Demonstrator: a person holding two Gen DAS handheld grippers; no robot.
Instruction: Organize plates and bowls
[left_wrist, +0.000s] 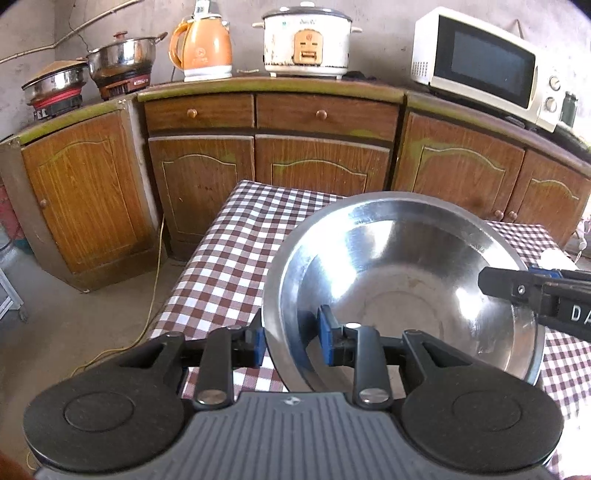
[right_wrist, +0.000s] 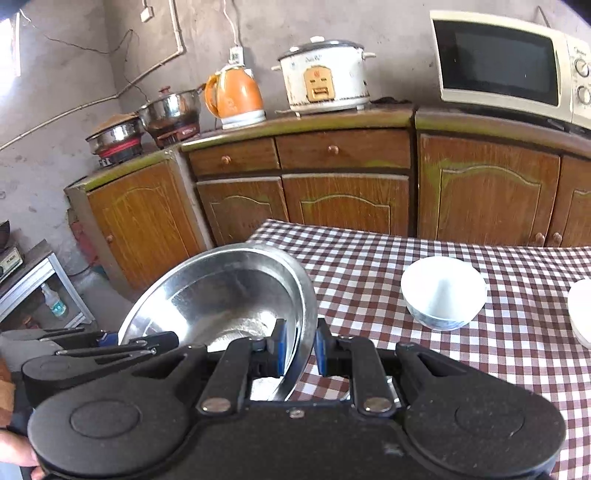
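Note:
A large steel bowl (left_wrist: 406, 266) hangs tilted over the left part of the checked tablecloth (left_wrist: 229, 251), carried by both grippers. My left gripper (left_wrist: 291, 341) is shut on its near rim, one blue pad outside the wall and one inside. The right gripper (left_wrist: 495, 284) reaches in from the right edge onto the opposite rim. In the right wrist view the same steel bowl (right_wrist: 229, 288) has its rim pinched by my right gripper (right_wrist: 300, 345), while the left gripper (right_wrist: 147, 343) grips it at lower left. A white bowl (right_wrist: 443, 291) stands on the cloth (right_wrist: 369, 266) to the right.
Part of another white dish (right_wrist: 581, 314) shows at the right edge. Brown cabinets (left_wrist: 321, 166) stand just behind the table, bearing an orange kettle (left_wrist: 201, 48), a rice cooker (left_wrist: 306, 40), a microwave (left_wrist: 480, 62) and pots (left_wrist: 122, 55). A yellow cord (left_wrist: 155, 280) lies on the floor at left.

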